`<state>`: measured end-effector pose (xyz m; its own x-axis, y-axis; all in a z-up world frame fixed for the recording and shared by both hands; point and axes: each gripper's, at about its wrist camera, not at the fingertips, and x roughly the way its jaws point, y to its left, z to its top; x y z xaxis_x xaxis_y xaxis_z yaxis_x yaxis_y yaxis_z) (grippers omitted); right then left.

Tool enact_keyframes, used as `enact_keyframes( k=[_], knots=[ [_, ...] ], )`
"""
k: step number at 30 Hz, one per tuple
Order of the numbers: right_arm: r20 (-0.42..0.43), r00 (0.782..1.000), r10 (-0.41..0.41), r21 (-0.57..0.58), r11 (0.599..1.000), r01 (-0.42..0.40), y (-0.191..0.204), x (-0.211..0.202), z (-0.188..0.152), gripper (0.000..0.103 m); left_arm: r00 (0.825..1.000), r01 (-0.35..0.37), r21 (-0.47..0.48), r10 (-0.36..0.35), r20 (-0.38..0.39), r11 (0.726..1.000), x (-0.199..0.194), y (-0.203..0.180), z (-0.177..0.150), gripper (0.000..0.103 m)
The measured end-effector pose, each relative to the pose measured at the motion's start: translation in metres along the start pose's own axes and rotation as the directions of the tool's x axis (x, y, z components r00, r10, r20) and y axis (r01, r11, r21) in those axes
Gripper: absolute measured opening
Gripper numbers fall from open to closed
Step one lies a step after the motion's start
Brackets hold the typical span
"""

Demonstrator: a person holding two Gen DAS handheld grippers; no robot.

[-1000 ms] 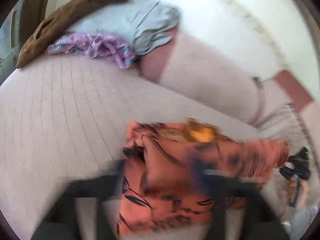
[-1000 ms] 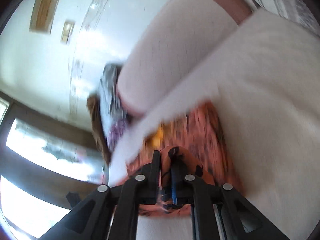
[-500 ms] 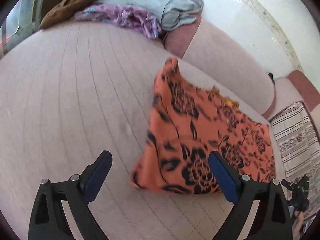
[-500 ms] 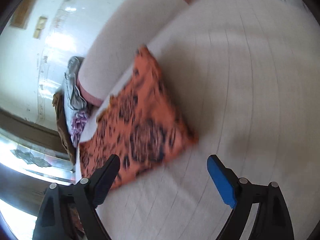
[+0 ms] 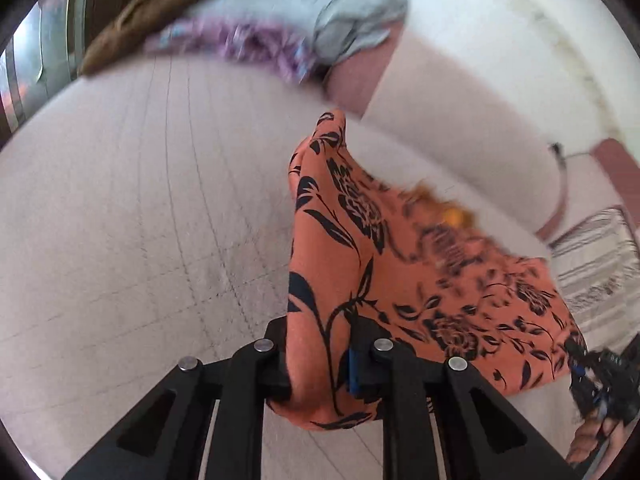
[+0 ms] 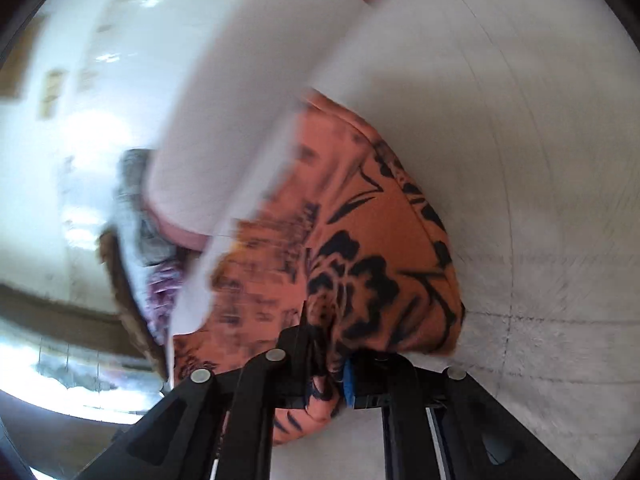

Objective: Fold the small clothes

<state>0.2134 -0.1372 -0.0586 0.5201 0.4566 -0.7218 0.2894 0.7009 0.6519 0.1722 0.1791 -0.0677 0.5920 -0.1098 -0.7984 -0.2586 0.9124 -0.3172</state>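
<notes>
Pale, faintly gridded bedding (image 5: 132, 216) fills most of both views, with one long bolster cushion (image 5: 460, 128) along its far side and a white wall (image 5: 500, 12) behind. One orange garment printed with black flowers (image 5: 400, 280) lies on the bedding in front of the bolster, and both grippers have hold of it. The left gripper (image 5: 320, 364) has just been closing and now pinches one near corner of the cloth, which bulges up between its two black fingers (image 5: 276, 360); a blue pad shows on the right-hand finger. The right gripper (image 6: 328, 376) has likewise just been closing and is clamped on another bunched corner of the same garment, seen blurred in its own view. In the left wrist view that gripper appears at the far right edge, with part of a hand (image 5: 592, 440) below it. Three other clothes are heaped at the far end of the bedding: one brown piece (image 5: 160, 12), one grey (image 5: 320, 12) and one purple patterned (image 5: 256, 46). One striped cloth (image 5: 600, 264) lies off to the right.
</notes>
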Motion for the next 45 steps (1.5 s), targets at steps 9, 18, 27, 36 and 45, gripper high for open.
enact_keyframes(
  k=[9,18,27,36,45],
  knots=[
    [-0.122,0.99,-0.077,-0.176,0.983,0.054,-0.033,-0.084,-0.084,0.025,0.979,-0.12,0.001,0.119,-0.164,0.993,-0.025,0.071,-0.138,0.04],
    [0.002,0.992,-0.128,-0.014,0.992,0.128,-0.114,-0.145,-0.111,0.06,0.994,-0.101,-0.024,0.102,0.035,0.995,-0.091,0.067,-0.102,0.05],
    [-0.289,0.946,0.146,-0.231,0.949,-0.217,-0.019,-0.075,-0.107,0.078,0.999,-0.026,0.294,0.036,-0.031,0.955,-0.04,-0.016,-0.095,0.069],
    [-0.246,0.962,0.117,-0.05,0.99,-0.133,-0.053,-0.034,-0.059,0.08,0.983,-0.183,0.075,0.183,0.0,0.98,-0.018,0.034,-0.047,0.069],
    [-0.239,0.963,0.127,0.045,0.992,-0.12,-0.067,0.051,0.032,0.079,0.981,-0.139,0.068,0.146,-0.13,0.988,0.04,0.036,-0.036,0.08]
  ],
)
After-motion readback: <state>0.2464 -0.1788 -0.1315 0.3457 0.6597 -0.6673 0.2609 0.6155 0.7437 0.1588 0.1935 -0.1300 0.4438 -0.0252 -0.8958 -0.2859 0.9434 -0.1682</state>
